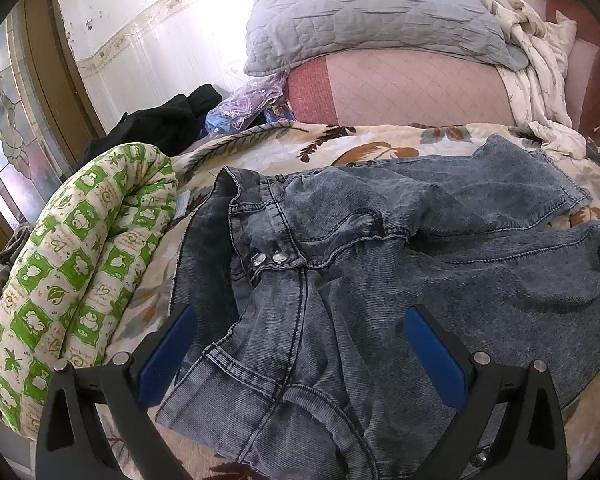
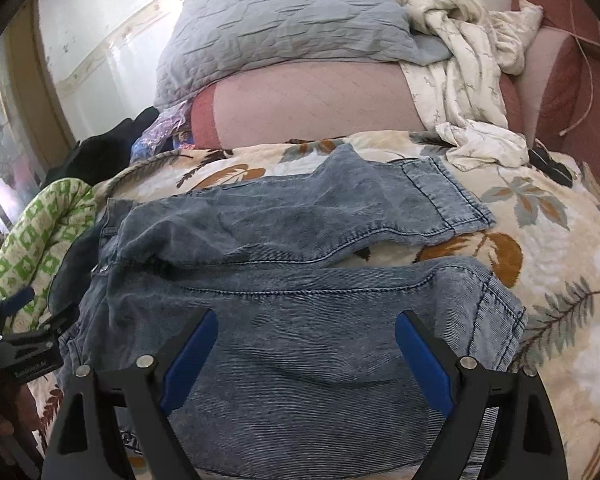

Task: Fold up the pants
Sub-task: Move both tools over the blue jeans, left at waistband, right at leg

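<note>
Jeans (image 1: 380, 248) in washed grey-blue denim lie spread on the bed, on a cream bedspread (image 1: 340, 140) printed with brown and grey leaves. Waistband end sits toward the left, rumpled and partly turned open, two shiny metal buttons (image 1: 269, 258) showing at the fly. Both legs run off to the right, slightly apart at the hems; in the right wrist view the far leg (image 2: 380, 200) ends in a stitched cuff and the near leg (image 2: 340, 320) lies in front of it, a strip of bedspread (image 2: 480, 248) between them.

Left gripper (image 1: 298, 322) hovers over the waistband and hip area, jaws wide apart, blue pads on either side of the fabric, nothing clamped. Right gripper (image 2: 306, 326) hovers over the near leg, jaws also wide apart, holding nothing. Cannot tell if either set of tips touches the denim. Left gripper also shows at the left edge of the right wrist view (image 2: 24, 320).

Green-and-white patterned cushion (image 1: 72, 260) rolled up just beside the waistband on the left. Grey quilted pillow (image 1: 360, 16) rests on a pink bolster (image 1: 400, 88) behind the jeans. Crumpled cream cloth (image 1: 536, 60) drapes down at the right of the pillow. Black garment (image 1: 160, 120) and clear plastic bag (image 1: 244, 104) near the wall at back left
</note>
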